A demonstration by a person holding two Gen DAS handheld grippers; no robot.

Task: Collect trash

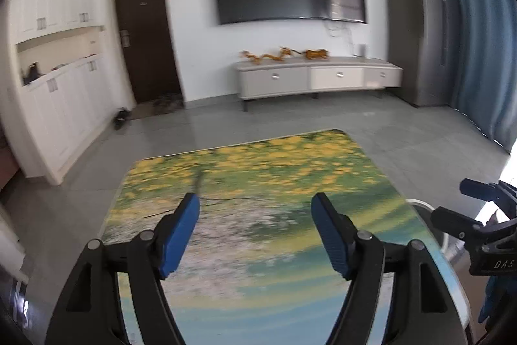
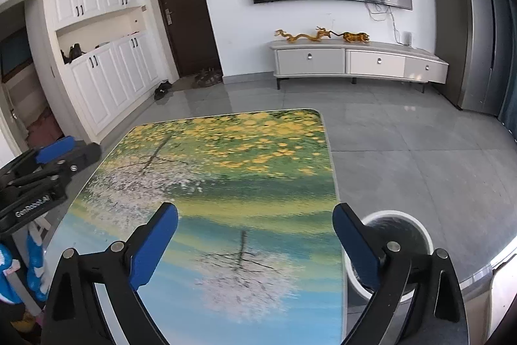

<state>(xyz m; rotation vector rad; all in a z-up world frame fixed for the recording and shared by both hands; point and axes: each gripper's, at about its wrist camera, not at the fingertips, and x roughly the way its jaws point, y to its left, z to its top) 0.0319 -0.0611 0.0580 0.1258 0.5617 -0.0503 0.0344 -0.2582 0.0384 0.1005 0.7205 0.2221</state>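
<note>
Left hand-held gripper [image 1: 255, 214]: jaws spread wide, nothing between the blue pads, poised above the near half of the table [image 1: 290, 170]. Right hand-held gripper [image 2: 255, 225]: likewise wide apart and empty, hovering over the table's near right corner. Table: printed top of yellow blossom, green and blue water; no loose item shows on it in either view. Trash: none visible, so you cannot yet judge its weight or stiffness; should it prove to be paper or wrappers, expect something light, soft and crushable, best pinched across the bulk of it rather than at a flimsy edge, and likely to slide on this glossy top if you nudge it first. Waste bin [image 2: 395, 251]: white round rim with a dark interior, standing on the floor just beside the table's right edge, partly hidden behind your right hand-held gripper; its contents cannot be made out. Bin itself, judged by look: rigid, light plastic, graspable at the rim if you must move it.
</note>
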